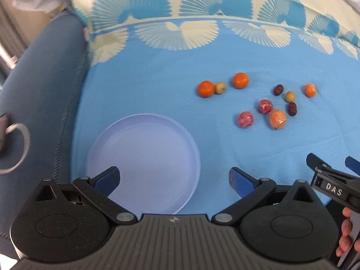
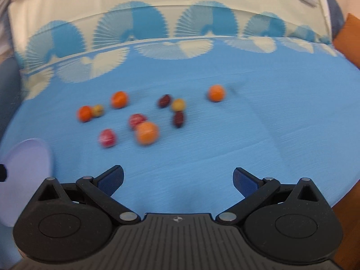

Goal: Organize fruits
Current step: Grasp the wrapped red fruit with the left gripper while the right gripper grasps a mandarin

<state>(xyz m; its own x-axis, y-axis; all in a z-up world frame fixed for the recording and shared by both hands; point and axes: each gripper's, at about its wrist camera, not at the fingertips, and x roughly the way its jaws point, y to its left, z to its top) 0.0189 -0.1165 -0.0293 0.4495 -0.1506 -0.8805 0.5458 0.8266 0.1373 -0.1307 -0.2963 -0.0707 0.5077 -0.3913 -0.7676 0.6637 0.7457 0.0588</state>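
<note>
Here the left tool [image 1: 174, 181] hovers low over a shallow, round, pale lilac plastic plate [image 1: 144, 162], its blue-padded jaws spread wide and holding nothing. The right tool [image 2: 177, 180] is likewise wide apart and empty, aimed across the table toward the fruit; the left wrist view also catches it at the frame's right edge, gripped by a hand [image 1: 346, 236]. The plate is bare. All the fruit lies loose on the light blue cloth with a cream fan-patterned border [image 1: 157, 90], well apart from the plate: a glossy orange fruit [image 1: 205, 88] touching a small yellowish-green one [image 1: 219, 88], a second orange fruit [image 1: 240, 80] just beside them, and a looser cluster of two mottled red balls [image 1: 245, 119], a pale orange ball [image 1: 277, 119], two dark maroon oval fruits [image 1: 292, 109], another yellowish fruit [image 1: 290, 96] and a small outlying orange [image 1: 310, 90].

Judged from this layout, sorting has not begun and the step in hand is the first pick. It is best done by taking an isolated piece, such as the outlying orange or the nearest red ball, descending with the jaws straddling it squarely, closing gently at its widest part so that the round fruit does not squirt out, and avoiding touching neighbours, which would roll on the cloth. The right wrist view is blurred, so fine positions should be confirmed before closing.
</note>
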